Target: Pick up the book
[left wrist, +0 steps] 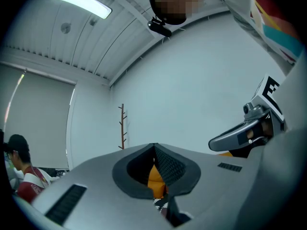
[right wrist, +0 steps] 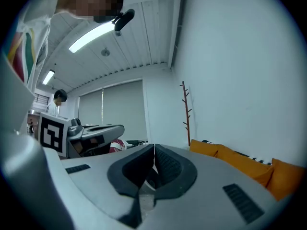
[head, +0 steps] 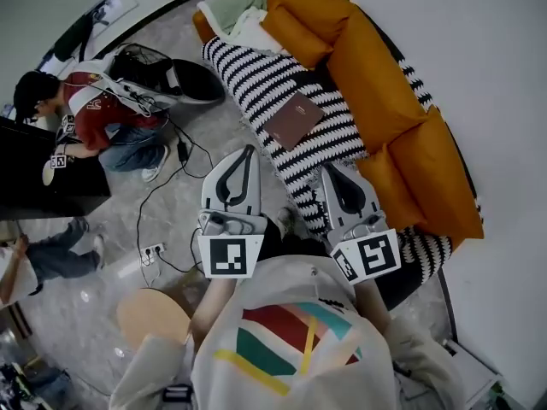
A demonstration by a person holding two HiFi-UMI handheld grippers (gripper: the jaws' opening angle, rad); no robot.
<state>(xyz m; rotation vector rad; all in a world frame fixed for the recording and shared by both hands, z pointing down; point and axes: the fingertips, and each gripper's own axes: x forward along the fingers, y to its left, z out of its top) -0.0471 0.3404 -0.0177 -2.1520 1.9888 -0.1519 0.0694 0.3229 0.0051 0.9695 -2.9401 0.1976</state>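
A brown book lies flat on the black-and-white striped blanket that covers the sofa seat. Both grippers are held level in front of the person's chest, pointing toward the sofa, short of the book. My left gripper hangs over the floor at the blanket's near edge, its jaws shut with nothing between them; the left gripper view shows the tips meeting. My right gripper is over the striped blanket, just right of and nearer than the book, also shut and empty.
Orange cushions line the sofa back along the white wall. A person crouches on the floor at left beside a black bag. Cables and a power strip lie on the floor. A round wooden stool stands near left.
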